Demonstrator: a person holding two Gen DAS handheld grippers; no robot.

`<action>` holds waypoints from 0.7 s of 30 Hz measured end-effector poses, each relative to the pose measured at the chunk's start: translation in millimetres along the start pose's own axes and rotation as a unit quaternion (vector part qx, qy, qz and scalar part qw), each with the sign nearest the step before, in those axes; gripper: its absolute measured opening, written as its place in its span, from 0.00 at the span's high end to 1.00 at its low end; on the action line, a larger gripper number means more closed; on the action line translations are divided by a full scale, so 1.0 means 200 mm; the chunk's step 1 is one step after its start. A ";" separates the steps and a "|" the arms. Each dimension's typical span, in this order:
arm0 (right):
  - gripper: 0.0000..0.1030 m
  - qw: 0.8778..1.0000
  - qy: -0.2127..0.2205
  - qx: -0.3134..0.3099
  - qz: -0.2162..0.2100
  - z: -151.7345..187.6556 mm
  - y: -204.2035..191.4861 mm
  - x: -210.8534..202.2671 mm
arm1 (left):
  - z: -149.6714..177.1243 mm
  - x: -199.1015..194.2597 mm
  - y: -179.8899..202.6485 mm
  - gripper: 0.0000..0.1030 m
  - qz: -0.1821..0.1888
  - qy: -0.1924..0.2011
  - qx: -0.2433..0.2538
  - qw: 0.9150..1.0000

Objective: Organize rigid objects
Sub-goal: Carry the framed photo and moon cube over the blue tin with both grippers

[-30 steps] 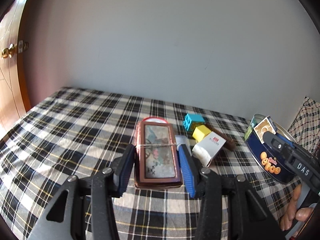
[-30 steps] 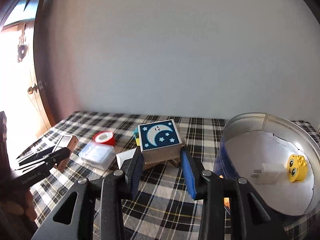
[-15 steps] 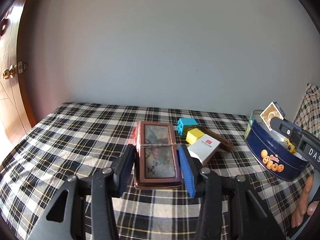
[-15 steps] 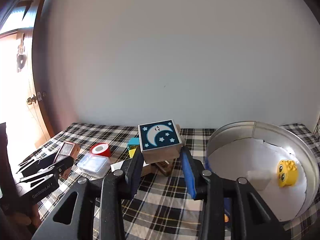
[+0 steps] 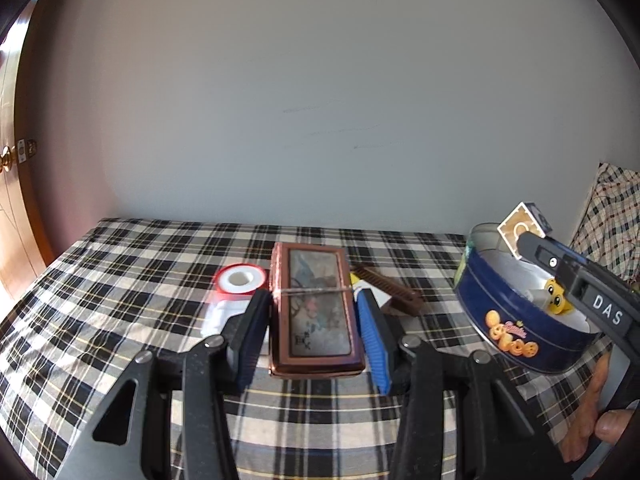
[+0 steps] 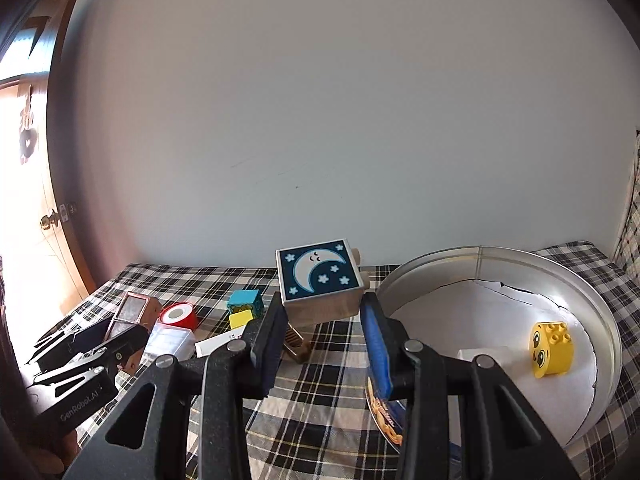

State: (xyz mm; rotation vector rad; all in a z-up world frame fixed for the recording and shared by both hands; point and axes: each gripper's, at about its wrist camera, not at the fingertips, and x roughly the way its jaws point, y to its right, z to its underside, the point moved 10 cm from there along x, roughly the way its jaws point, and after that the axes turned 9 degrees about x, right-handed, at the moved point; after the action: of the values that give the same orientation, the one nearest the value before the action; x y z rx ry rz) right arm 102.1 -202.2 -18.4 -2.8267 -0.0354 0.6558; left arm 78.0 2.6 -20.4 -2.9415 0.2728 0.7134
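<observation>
My left gripper [image 5: 316,330] is shut on a flat brown box with a picture lid [image 5: 314,308], held above the checked cloth. My right gripper [image 6: 322,332] is shut on a cube with a moon and stars face [image 6: 318,276], lifted beside the round blue tin [image 6: 500,264]. In the left wrist view the tin [image 5: 516,320] sits at the right, with the right gripper and the cube [image 5: 520,230] over its rim. Inside the tin lie a yellow face brick [image 6: 550,350] and a white piece [image 6: 482,354].
On the cloth lie a red and white tape roll [image 5: 240,280], a clear plastic case [image 6: 170,342], a brown comb [image 5: 388,292], a white box [image 6: 220,344], a teal block [image 6: 246,300] and a yellow block [image 6: 240,319]. A wooden door [image 5: 12,184] stands left; a grey wall behind.
Both grippers have risen a little and shifted sideways with their loads. In the left wrist view the tape roll has come into sight left of the box, and the blocks are now hidden behind it.
</observation>
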 end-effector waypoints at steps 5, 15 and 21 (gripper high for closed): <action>0.61 1.000 0.005 -0.005 0.005 -0.01 0.01 -0.01 | -0.03 0.01 0.05 0.57 0.006 0.001 -0.001 1.000; 0.61 0.999 0.018 -0.020 0.026 -0.03 0.06 -0.04 | -0.07 0.03 0.16 0.57 0.017 0.006 0.009 1.000; 0.61 0.995 0.035 -0.064 0.072 -0.03 0.21 -0.10 | -0.10 0.03 0.25 0.57 0.028 0.010 0.016 0.999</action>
State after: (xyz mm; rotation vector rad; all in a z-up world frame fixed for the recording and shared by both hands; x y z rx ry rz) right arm 85.8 -245.6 -15.5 -2.9951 0.1460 0.6044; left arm 81.5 -49.7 -8.7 -2.9229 0.3667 0.6789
